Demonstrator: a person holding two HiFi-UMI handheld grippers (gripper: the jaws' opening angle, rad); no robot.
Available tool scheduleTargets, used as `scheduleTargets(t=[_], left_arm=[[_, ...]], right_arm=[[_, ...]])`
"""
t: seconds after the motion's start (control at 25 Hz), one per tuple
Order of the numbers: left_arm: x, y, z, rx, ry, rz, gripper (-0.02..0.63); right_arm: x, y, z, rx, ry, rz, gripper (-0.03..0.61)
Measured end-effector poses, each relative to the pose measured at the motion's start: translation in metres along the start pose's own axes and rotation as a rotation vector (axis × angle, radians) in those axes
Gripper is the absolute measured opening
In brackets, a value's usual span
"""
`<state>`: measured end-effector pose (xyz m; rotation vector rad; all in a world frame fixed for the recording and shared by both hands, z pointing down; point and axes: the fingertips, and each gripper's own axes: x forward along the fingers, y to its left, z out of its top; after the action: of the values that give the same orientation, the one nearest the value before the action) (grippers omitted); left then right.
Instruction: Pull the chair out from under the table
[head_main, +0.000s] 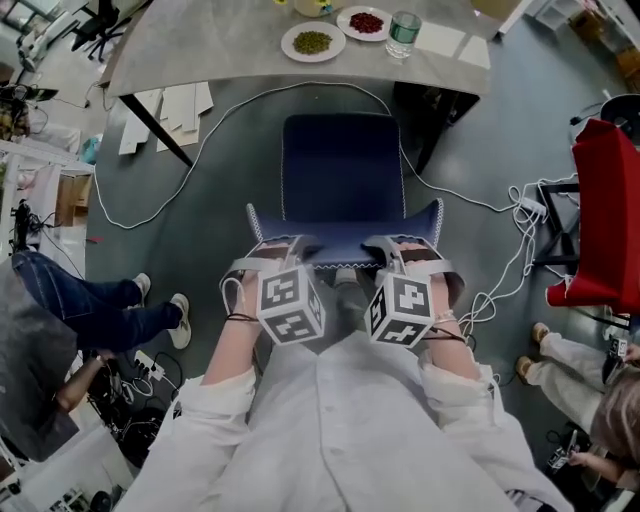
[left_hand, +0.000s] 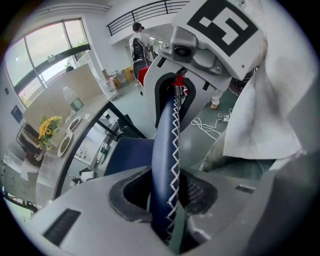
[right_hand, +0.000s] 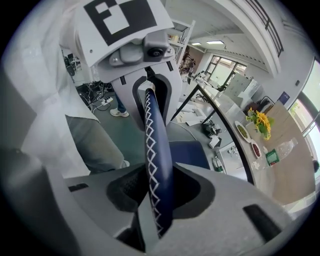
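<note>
Navy chair (head_main: 342, 175), edged with white zigzag stitching, shown standing on the grey floor (head_main: 230, 210), its seat directly ahead of both hand-held grippers and its far edge near the edge of the desk (head_main: 230, 45). The top rim of the backrest is clamped near its left corner by the left hand-held gripper (head_main: 275, 250) and near its right corner by the right hand-held gripper (head_main: 405, 250). In each gripper view the padded rim is seen pressed between the two jaws, which are kept at a narrow gap set by the rim's thickness, and the opposite gripper is seen closed on the far end of the same rim. Both are pointed steeply downward. A white cable (head_main: 205, 150) is looped over the floor around the seat. Ahead of the grippers, on the desk, are set a plate of green food (head_main: 313, 41), a plate of red food (head_main: 364, 22) and a glass (head_main: 403, 33). A red chair (head_main: 610, 215) is placed well to the right of the right hand-held gripper.
</note>
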<state>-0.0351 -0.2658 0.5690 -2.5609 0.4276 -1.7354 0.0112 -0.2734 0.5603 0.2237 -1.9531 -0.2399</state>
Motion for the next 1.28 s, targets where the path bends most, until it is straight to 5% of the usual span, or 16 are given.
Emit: scheduleTargets(t=[0.88, 1.28], left_arm=[[-0.046, -0.162, -0.038, 0.089, -0.031, -0.079, 0.124], [-0.051, -0.213, -0.028, 0.05, -0.028, -0.077, 0.124]], right_arm=[[-0.038, 0.171, 0.024, 0.139, 0.044, 0.005, 0.11], [-0.058, 0.218, 0.01, 0.129, 0.041, 0.009, 0.11]])
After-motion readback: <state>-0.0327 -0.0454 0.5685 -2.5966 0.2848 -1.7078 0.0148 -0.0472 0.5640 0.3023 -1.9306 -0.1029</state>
